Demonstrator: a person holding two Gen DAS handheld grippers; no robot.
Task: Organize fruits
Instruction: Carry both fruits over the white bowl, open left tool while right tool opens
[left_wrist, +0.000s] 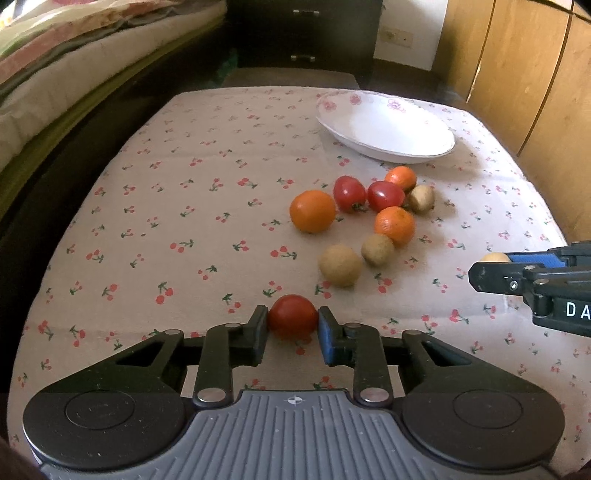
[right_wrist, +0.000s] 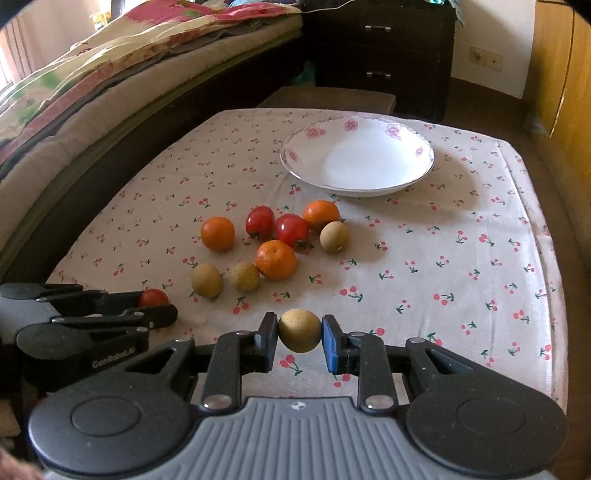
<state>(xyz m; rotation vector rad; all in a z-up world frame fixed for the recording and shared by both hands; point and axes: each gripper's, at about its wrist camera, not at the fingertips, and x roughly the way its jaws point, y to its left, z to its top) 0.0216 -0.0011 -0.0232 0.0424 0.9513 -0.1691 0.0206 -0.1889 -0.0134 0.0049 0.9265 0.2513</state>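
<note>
My left gripper (left_wrist: 293, 325) is shut on a red tomato (left_wrist: 293, 316) near the table's front. My right gripper (right_wrist: 299, 332) is shut on a tan longan (right_wrist: 299, 330); the right gripper also shows at the right edge of the left wrist view (left_wrist: 495, 275). The left gripper with its tomato (right_wrist: 153, 297) shows at the left of the right wrist view. Loose fruit lies mid-table: three oranges (right_wrist: 276, 259), two tomatoes (right_wrist: 291, 229) and three longans (right_wrist: 207, 280). A white flowered bowl (right_wrist: 417, 146) stands empty behind them.
The table carries a cherry-print cloth (right_wrist: 461, 266). A bed (right_wrist: 92, 85) runs along the left side. A dark drawer unit (right_wrist: 380, 55) stands beyond the far edge, and a wooden wardrobe (left_wrist: 517, 74) is at the right.
</note>
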